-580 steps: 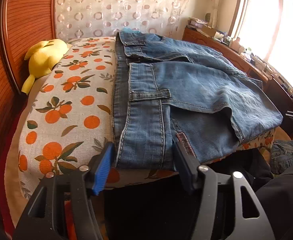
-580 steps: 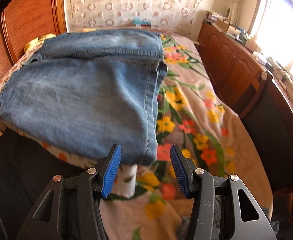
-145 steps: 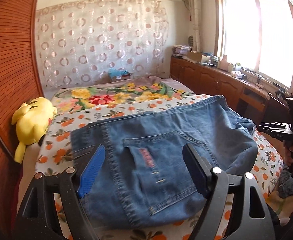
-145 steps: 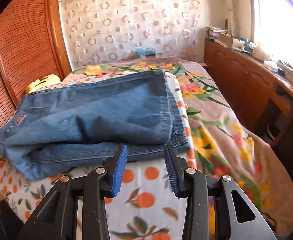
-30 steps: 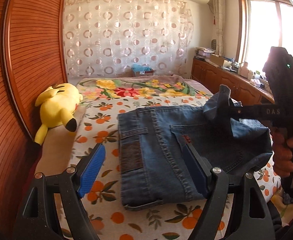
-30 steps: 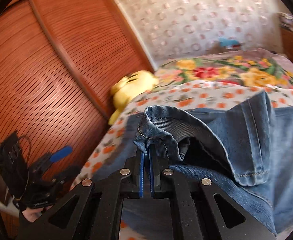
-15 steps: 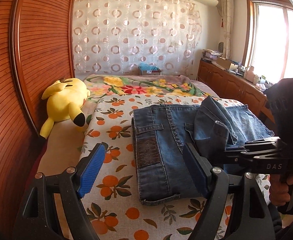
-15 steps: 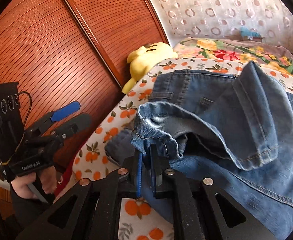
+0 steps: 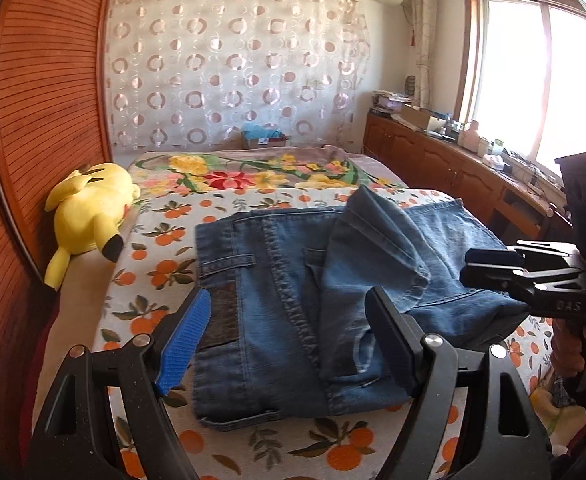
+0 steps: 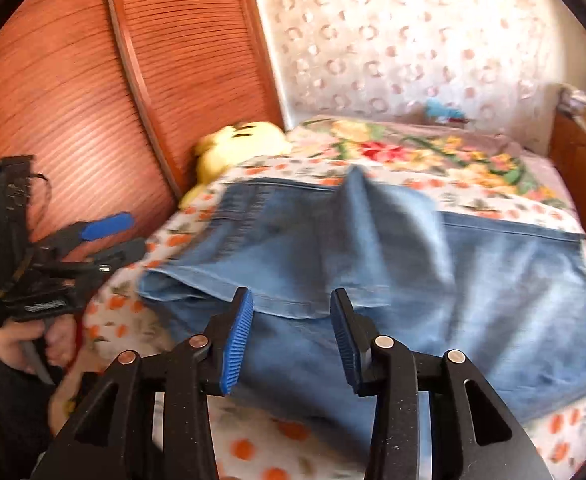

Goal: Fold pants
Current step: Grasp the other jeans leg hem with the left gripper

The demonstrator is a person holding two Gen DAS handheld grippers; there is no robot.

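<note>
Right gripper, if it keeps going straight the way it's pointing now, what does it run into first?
Most likely the jeans. The right gripper points down at the denim spread on the bed, its fingers apart with nothing between them. Depth is hard to judge in this blurred view.

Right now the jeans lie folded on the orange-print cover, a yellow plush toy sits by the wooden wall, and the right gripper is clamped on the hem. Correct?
Not quite: the right gripper is open, its jaws just parted, clear of the jeans, per the right wrist view. The rest holds.
</note>
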